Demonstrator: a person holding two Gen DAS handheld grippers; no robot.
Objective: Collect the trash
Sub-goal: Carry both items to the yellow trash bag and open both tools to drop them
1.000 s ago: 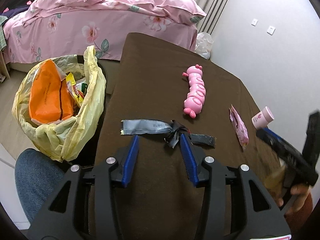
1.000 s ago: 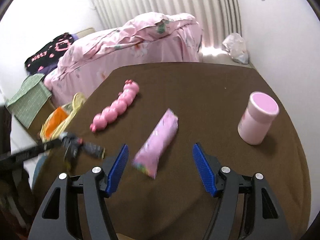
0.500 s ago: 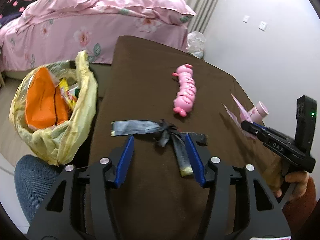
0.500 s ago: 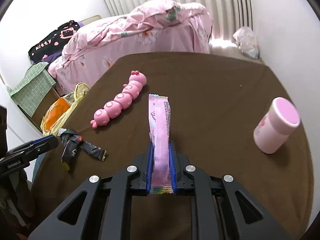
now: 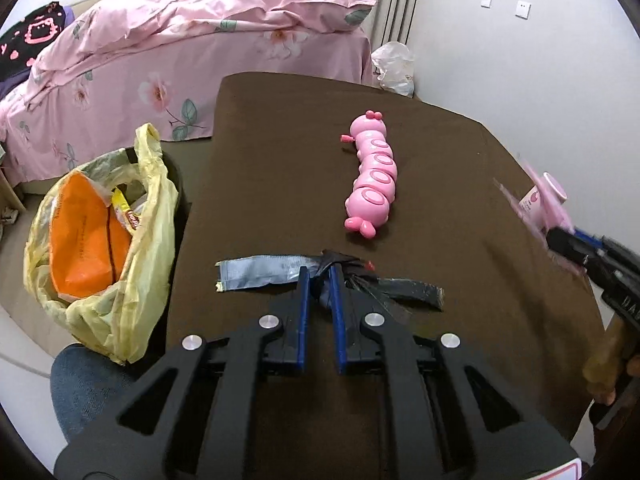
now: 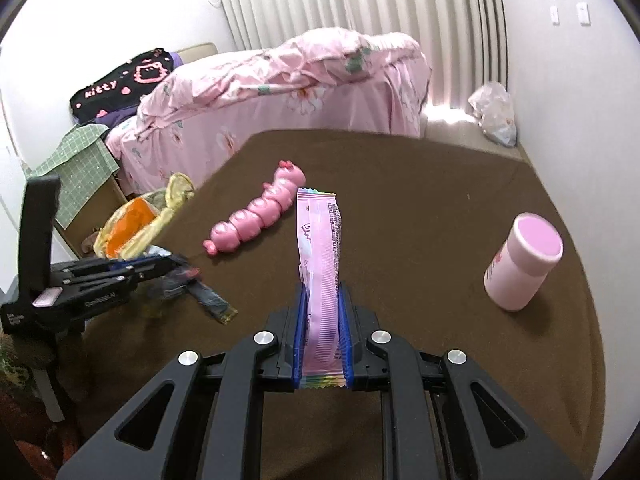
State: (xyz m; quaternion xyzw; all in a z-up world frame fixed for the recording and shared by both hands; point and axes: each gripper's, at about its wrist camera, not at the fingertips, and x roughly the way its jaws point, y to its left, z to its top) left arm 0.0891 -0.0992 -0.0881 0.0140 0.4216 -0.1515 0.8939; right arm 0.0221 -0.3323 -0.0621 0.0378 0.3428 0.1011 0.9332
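A crumpled silver and black wrapper point(image 5: 256, 276) lies on the brown table point(image 5: 280, 140). My left gripper point(image 5: 319, 274) is closing on its bunched dark middle, and the blue pads press on it from both sides. In the right wrist view the same left gripper point(image 6: 176, 262) sits over that wrapper point(image 6: 208, 300). My right gripper point(image 6: 322, 292) is shut on a long pink wrapper point(image 6: 318, 232), held upright above the table. A yellow trash bag point(image 5: 152, 208) stands open off the table's left edge, with an orange packet point(image 5: 80, 236) inside.
A pink caterpillar toy point(image 5: 374, 184) lies mid-table. A pink bottle point(image 6: 520, 268) stands at the right. A bed with pink bedding point(image 5: 200, 52) lies beyond the table, and a white plastic bag point(image 5: 394, 64) sits on the floor. A jeans-clad knee point(image 5: 80, 384) is below the bag.
My left jaws have closed around the black wrapper's middle. My right gripper shut on the pink wrapper and lifted it upright off the table.
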